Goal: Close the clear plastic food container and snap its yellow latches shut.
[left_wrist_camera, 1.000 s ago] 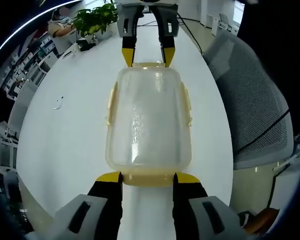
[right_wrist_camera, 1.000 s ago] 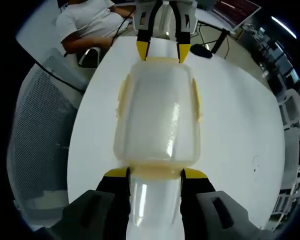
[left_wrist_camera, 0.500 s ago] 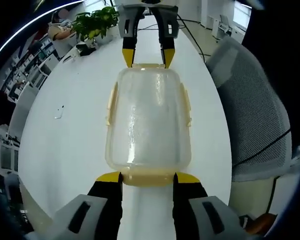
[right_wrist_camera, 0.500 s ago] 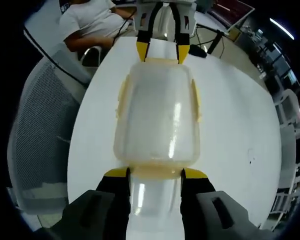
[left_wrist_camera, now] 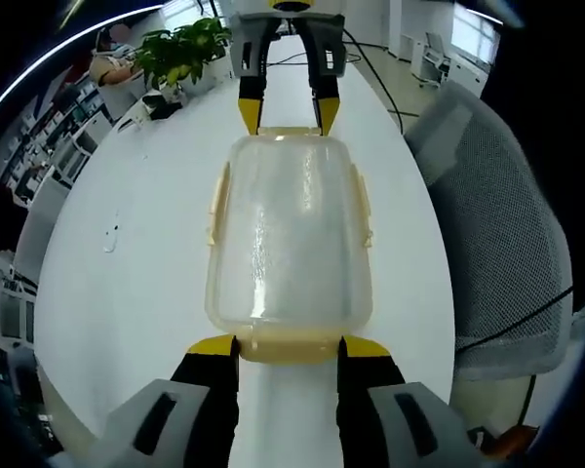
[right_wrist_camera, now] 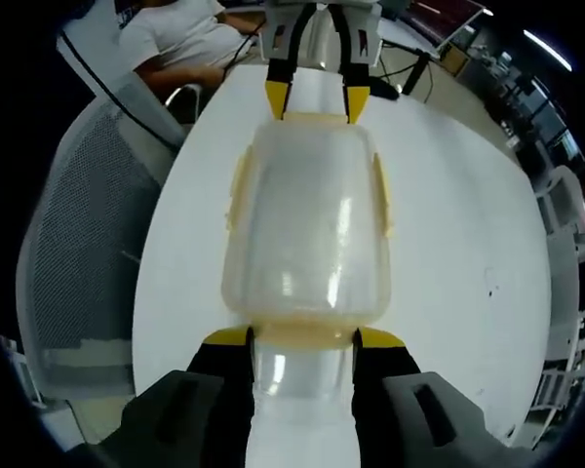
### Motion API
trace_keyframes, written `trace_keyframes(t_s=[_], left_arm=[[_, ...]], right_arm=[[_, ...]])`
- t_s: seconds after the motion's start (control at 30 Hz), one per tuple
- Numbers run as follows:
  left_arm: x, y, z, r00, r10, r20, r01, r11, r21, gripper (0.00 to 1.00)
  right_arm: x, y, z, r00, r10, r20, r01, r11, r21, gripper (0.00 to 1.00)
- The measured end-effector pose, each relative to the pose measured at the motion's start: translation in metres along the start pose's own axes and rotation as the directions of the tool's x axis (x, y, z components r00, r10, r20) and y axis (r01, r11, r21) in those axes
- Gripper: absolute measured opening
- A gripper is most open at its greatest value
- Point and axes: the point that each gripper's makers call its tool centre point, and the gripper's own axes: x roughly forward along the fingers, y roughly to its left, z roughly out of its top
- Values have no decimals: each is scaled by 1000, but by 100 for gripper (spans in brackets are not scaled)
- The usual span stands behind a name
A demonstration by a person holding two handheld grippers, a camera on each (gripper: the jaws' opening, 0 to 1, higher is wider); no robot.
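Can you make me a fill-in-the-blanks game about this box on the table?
1. The clear box has clips coloured ____.
2. The box sits on a table coloured ____.
3. Beside the table stands a mesh ____.
4. The left gripper and right gripper face each other from opposite ____ of the box.

Answers: yellow; white; chair; ends

Clear rectangular plastic food container [left_wrist_camera: 291, 234]: lid glossy, slightly cloudy, catching streaks of light; pale yellow plastic latches [left_wrist_camera: 215, 205] looking smooth. White oval counter [left_wrist_camera: 136, 263]: smooth, showing a soft sheen. Grey office chair [left_wrist_camera: 497, 253]: back showing open woven mesh, matt. Hand-held gripper [left_wrist_camera: 288, 343]: jaws showing matt black plastic with yellow tips, grey casing.
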Motion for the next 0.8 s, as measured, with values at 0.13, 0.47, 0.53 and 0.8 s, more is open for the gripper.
trace_keyframes(t_s=[0.13, 0.47, 0.53, 0.8], left_arm=[[5, 0, 8, 1000, -5, 3, 5, 1000, 3, 33], [17, 2, 27, 1000, -17, 17, 17, 1000, 9, 33], [20, 2, 30, 1000, -18, 19, 18, 1000, 9, 33], [30, 4, 43, 999, -29, 30, 29, 1000, 7, 33]], right_arm=[[-1, 1, -10, 1000, 2, -7, -2, 1000, 6, 35], [-2, 2, -33, 1000, 12, -21, -12, 1000, 19, 35], [-3, 2, -36, 1000, 13, -27, -12, 1000, 19, 35], [-5, 1, -55, 998, 23, -50, -21, 999, 25, 36]])
